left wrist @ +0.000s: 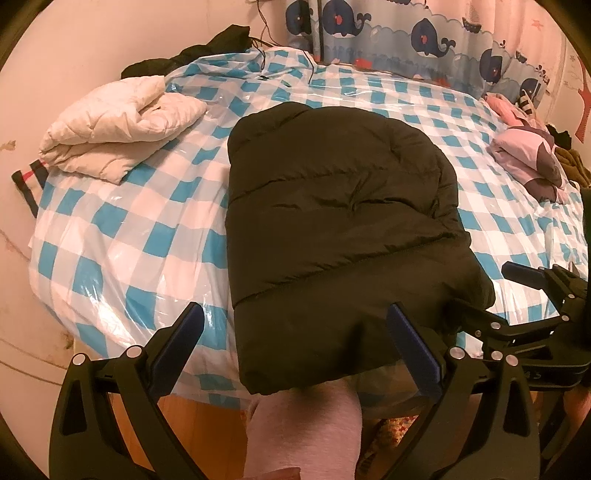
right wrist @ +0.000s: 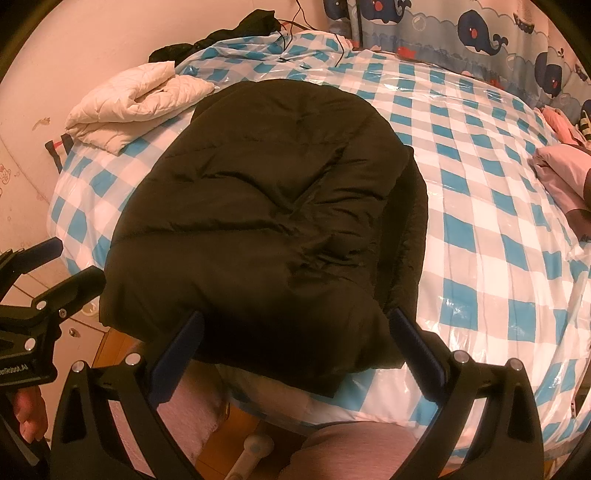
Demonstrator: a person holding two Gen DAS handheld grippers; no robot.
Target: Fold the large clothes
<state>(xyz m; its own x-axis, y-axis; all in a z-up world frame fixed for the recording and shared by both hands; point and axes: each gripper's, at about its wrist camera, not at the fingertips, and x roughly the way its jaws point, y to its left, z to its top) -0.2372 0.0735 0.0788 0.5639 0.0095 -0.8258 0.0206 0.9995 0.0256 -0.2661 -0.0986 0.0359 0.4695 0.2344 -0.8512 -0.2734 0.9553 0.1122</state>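
Bedroom setup here: a bed (left wrist: 122,236) covered in a shiny blue-and-white checked plastic sheet, whale-print curtain (left wrist: 424,33) along the top of the frame, pinkish wall on the left. The thing being worked on is a puffy dark olive quilted down jacket (left wrist: 332,221), lying centre frame in both views, already folded into a fairly neat long rectangle with its near hem hanging slightly over the bed's front edge.

Left gripper (left wrist: 295,336) has its jaws spread wide, hovering at the jacket's near hem, not pinching anything. Right gripper (right wrist: 295,339) is the same, jaws apart over the near right corner of the hem, nothing held. A folded cream quilted jacket (left wrist: 114,125) sits in the upper left, and a folded pink and mauve garment (left wrist: 528,162) is off at the right edge, both well apart from the dark one.

My read is the next bit is folding the hem end up toward the far end. To do that well I'd grab both near corners at once, getting every layer in the pinch since puffy down slips. Lift evenly, carry it forward, line up the edges, then press the air out or it'll spring open on that slick plastic.
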